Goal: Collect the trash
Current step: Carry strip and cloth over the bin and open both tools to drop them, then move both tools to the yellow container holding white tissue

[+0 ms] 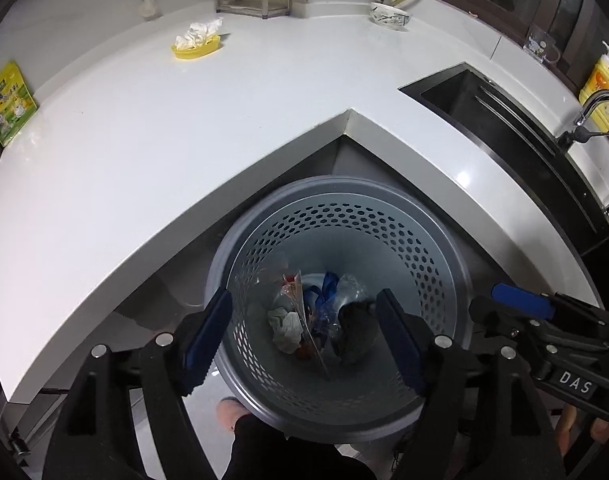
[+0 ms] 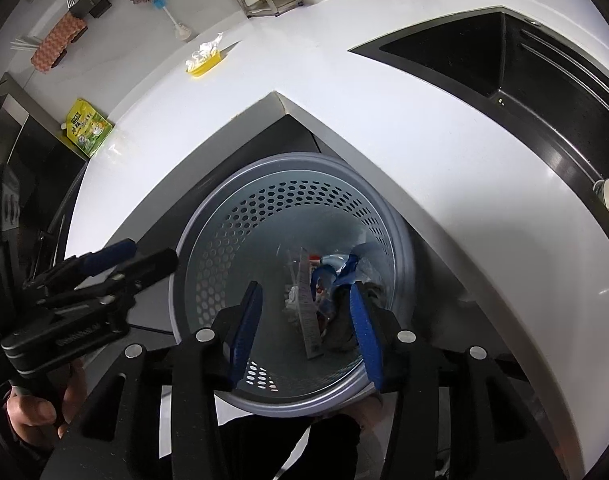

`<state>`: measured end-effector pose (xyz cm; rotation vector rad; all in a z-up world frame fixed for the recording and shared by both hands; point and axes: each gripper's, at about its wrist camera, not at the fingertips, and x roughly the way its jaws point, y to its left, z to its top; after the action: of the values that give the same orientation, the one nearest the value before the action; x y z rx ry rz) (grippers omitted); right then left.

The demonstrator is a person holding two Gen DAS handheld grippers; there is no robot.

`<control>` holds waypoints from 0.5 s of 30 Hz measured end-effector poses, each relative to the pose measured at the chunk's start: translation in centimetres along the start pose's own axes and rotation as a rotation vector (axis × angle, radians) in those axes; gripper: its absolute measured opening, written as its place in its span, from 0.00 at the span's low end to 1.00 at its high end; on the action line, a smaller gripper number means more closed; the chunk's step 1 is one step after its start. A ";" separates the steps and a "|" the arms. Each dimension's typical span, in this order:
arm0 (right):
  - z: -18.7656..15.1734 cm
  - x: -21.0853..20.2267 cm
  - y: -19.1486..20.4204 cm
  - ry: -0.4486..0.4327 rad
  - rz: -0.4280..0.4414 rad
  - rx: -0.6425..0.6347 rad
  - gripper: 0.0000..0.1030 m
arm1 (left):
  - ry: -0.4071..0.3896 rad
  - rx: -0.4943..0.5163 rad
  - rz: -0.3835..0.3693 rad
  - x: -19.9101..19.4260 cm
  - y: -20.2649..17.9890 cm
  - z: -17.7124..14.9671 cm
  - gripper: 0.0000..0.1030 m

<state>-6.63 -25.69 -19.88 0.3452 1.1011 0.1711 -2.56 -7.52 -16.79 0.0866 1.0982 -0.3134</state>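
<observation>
A grey perforated trash bin [image 1: 436, 256] stands on the floor in the inner corner of the white counter [image 1: 184, 128]. At its bottom lie crumpled white paper [image 1: 286, 326], a blue strap [image 1: 324, 292], clear plastic and a dark lump [image 1: 356, 332]. My left gripper [image 1: 302, 298] hangs over the bin mouth, open, with nothing between its blue pads. My right gripper [image 2: 304, 292] hovers over the same bin [image 2: 208, 248], open and empty; a long wrapper [image 2: 306, 304] lies below it. Each gripper shows at the side of the other's view.
On the counter sit a yellow dish with crumpled tissue [image 1: 196, 42], a green packet [image 1: 8, 104] at the left edge and a patterned bowl [image 1: 390, 16] at the back. A black sink [image 1: 504, 120] with a tap and a yellow soap bottle [image 1: 602, 92] lies right.
</observation>
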 end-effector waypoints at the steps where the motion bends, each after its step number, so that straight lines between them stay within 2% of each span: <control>1: 0.0 0.0 0.0 0.001 0.002 0.003 0.43 | 0.001 0.000 0.006 0.0 0.0 0.1 0.71; 9: 0.1 -0.2 0.2 0.009 0.011 0.004 0.43 | 0.000 -0.013 0.008 -0.6 0.6 0.4 0.71; 15: 0.7 -1.1 0.6 -0.004 0.035 0.003 0.46 | -0.019 -0.025 0.014 -2.0 1.0 1.0 0.75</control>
<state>-6.48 -25.58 -18.44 0.3671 1.0919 0.1994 -2.27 -6.35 -14.62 0.0692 1.0822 -0.2873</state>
